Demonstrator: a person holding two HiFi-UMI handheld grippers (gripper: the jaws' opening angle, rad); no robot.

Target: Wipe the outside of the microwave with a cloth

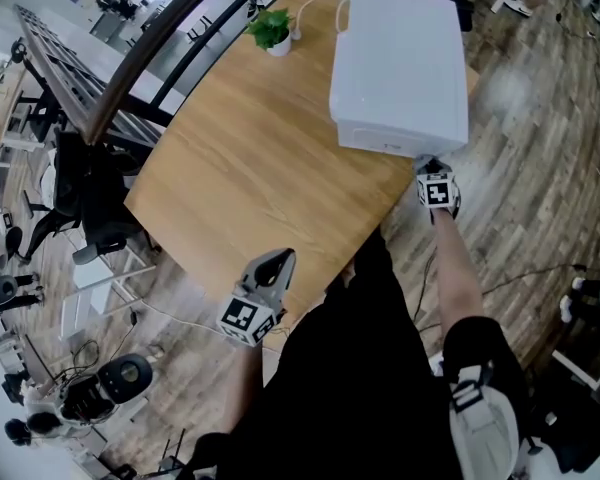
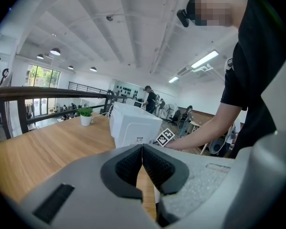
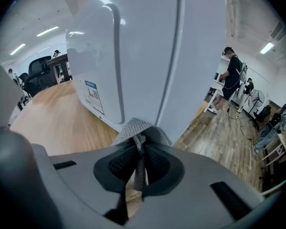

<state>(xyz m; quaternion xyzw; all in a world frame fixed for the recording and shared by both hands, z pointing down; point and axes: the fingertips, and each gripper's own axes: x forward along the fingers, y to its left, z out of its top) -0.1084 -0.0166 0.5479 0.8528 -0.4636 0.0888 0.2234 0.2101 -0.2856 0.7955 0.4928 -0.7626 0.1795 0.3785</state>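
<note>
Pinching the grey cloth (image 3: 133,128) between its closed jaws, the right gripper (image 3: 139,149) holds it at the near lower corner of the white microwave (image 3: 148,56), and the cloth seems to touch it. The microwave stands at the right end of the wooden table (image 1: 250,168). The left gripper (image 2: 142,159) has its jaws together, empty, above the near table edge, well apart from the microwave.

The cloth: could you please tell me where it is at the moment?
In the right gripper view, the cloth is pinched in the right hand-held gripper, right at the lower corner of the microwave, by the edge of the wooden table.
</note>
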